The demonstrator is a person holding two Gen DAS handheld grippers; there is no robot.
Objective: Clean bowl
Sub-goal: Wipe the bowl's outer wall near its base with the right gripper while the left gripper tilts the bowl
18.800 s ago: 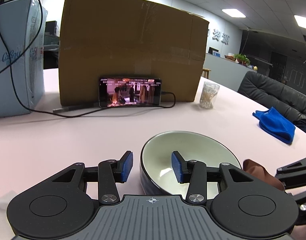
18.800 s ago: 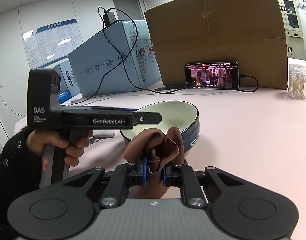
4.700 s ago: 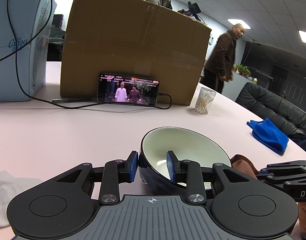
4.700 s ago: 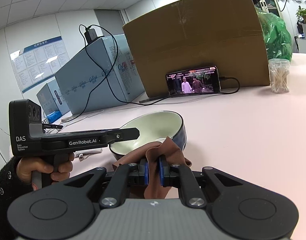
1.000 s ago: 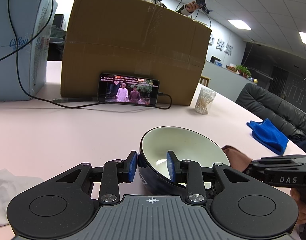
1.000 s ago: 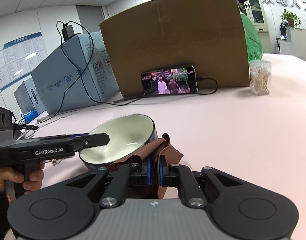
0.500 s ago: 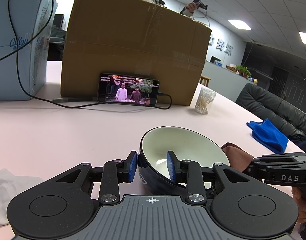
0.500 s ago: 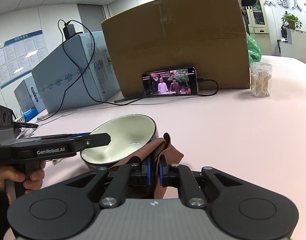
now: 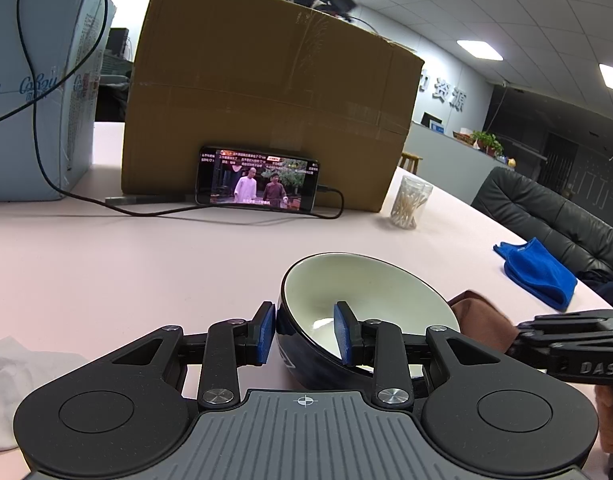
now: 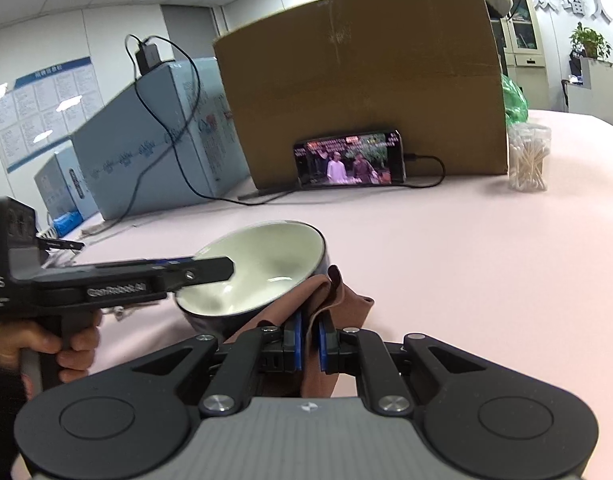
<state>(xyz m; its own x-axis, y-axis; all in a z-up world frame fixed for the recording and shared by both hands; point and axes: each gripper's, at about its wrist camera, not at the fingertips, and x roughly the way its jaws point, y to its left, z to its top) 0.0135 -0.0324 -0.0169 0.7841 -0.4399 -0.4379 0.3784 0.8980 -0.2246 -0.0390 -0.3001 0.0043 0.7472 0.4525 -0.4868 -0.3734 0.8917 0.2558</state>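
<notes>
A dark blue bowl (image 9: 370,292) with a cream inside stands tilted on the pink table (image 9: 126,264). My left gripper (image 9: 304,332) is shut on the bowl's near rim, one blue pad outside the wall and one inside. In the right wrist view the same bowl (image 10: 262,272) leans toward the camera, and the left gripper's body (image 10: 118,284) reaches over its rim. My right gripper (image 10: 310,340) is shut on a brown cloth (image 10: 338,304), which presses against the bowl's outer right side. That brown cloth (image 9: 478,320) shows beside the bowl in the left wrist view.
A large cardboard box (image 9: 266,100) stands at the back with a playing phone (image 9: 258,182) leaning on it and a cable trailing left. A jar of cotton swabs (image 9: 410,202), a blue cloth (image 9: 534,268), a white tissue (image 9: 10,380) and light blue cartons (image 9: 38,88) surround the area.
The brown cloth has shifted slightly along the bowl's outer side. The left gripper and the bowl have kept still. A person behind the box has moved.
</notes>
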